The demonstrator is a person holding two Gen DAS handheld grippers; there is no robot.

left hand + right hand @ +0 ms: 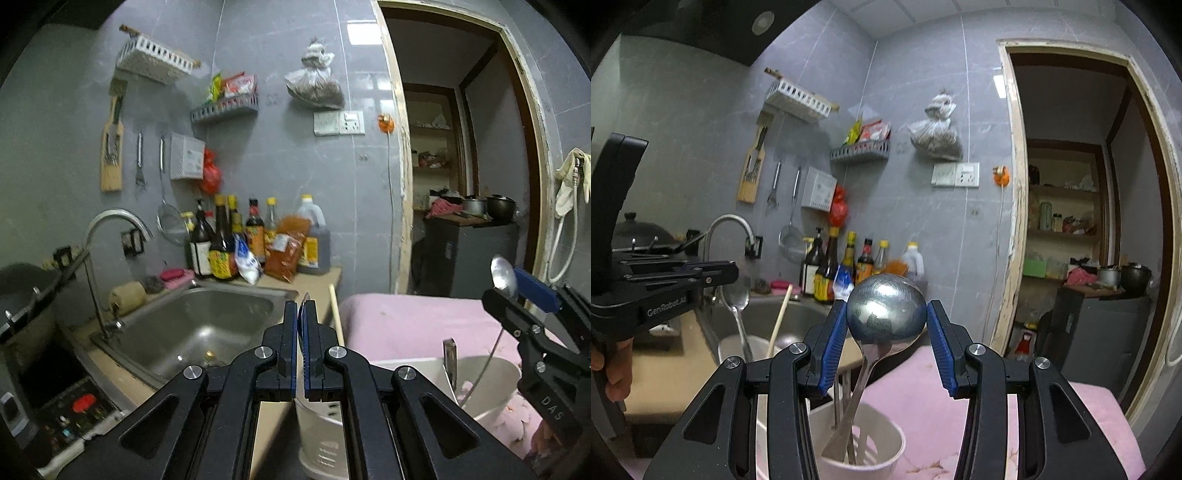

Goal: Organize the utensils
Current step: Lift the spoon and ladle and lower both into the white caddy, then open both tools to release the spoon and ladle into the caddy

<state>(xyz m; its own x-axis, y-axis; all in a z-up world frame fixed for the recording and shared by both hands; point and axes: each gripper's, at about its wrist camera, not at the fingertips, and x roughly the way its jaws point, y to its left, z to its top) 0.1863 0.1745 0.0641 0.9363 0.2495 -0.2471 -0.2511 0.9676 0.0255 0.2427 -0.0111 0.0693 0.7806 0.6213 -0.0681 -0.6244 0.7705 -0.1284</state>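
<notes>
Sink (207, 325): steel basin set in the counter. It is my landmark, and every place below is told from it.
Pink cloth (406, 317): spread over the surface just right of the sink, as my left camera sees it.
Sauce bottles (221, 251): clustered on the counter behind the sink, against the grey wall.
Right gripper (886, 306): I hold it over the pink cloth, on the side away from the sink. My jaws stand partly apart, blue pads pressing both flanks of the ladle's bowl.
Left gripper (303, 306): I hold it above the sink's near right corner. My jaws are pressed together, with only the spoon's thin metal edge between the pads.
Near white holder (886, 435): stands on the pink cloth, right of the sink, beneath my right jaws.
Far white holder (729, 347): stands at the sink's edge, under my left jaws.
Ladle (886, 314): its round bowl is up between my right pads. Its handle slants down into the near white holder, well right of the sink.
Spoon (736, 295): its bowl shows just under my left fingertips. Its handle runs down toward the far white holder beside the sink.
Wooden stick (779, 317): leans out of the far white holder, tilted toward the sink.
</notes>
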